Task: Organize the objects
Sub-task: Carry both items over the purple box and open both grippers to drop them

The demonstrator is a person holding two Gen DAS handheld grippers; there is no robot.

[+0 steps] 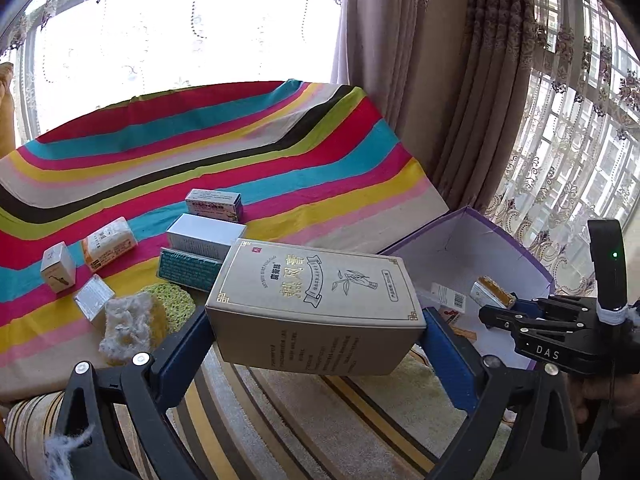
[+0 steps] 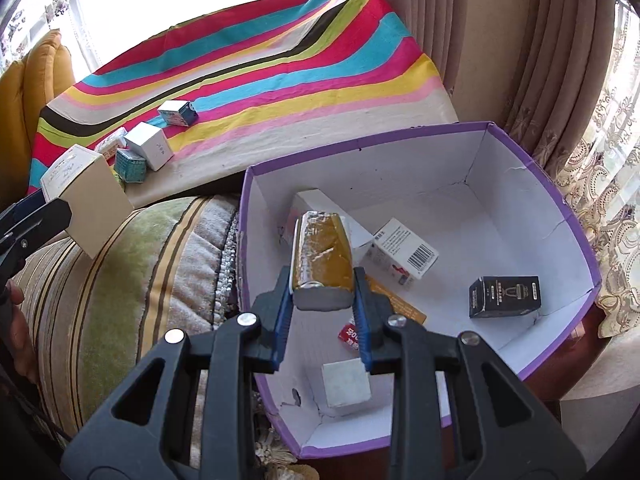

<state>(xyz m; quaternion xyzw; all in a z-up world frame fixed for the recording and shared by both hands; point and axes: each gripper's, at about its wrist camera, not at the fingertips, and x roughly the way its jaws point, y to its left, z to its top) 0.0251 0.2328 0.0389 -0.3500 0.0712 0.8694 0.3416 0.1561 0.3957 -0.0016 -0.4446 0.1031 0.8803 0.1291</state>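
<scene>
Two items in transit, one per gripper, both bound for the purple-rimmed box (image 2: 532,184)

Right gripper (image 2: 322,294): jaws pinched on the near end of a gold foil packet (image 2: 322,250), held above the open interior of the purple-rimmed box. Long axis of the packet running away from the gripper, toward the far wall. Below and around it on the white floor: a barcode carton (image 2: 404,254) just right, a black carton (image 2: 505,296) further right, an orange pack (image 2: 402,304) partly hidden beneath the right finger, a small grey cube (image 2: 346,384) near

Left gripper (image 1: 316,320): jaws spread wide yet clamped across the ends of a large beige carton (image 1: 316,292), long axis crosswise between the fingers. Carton held above the striped cushion (image 1: 320,412), left of the box and outside its rim

Deciding relation: box to the right of the left gripper, directly beneath the right one. Right hand judged nearer to release; only lowering and opening needed. Left load judged to need travel rightward over the rim, with clearance from the right gripper

Remaining on the striped cloth (image 1: 200,148), far left: several small cartons (image 1: 206,236) and a knitted pad (image 1: 176,304)
</scene>
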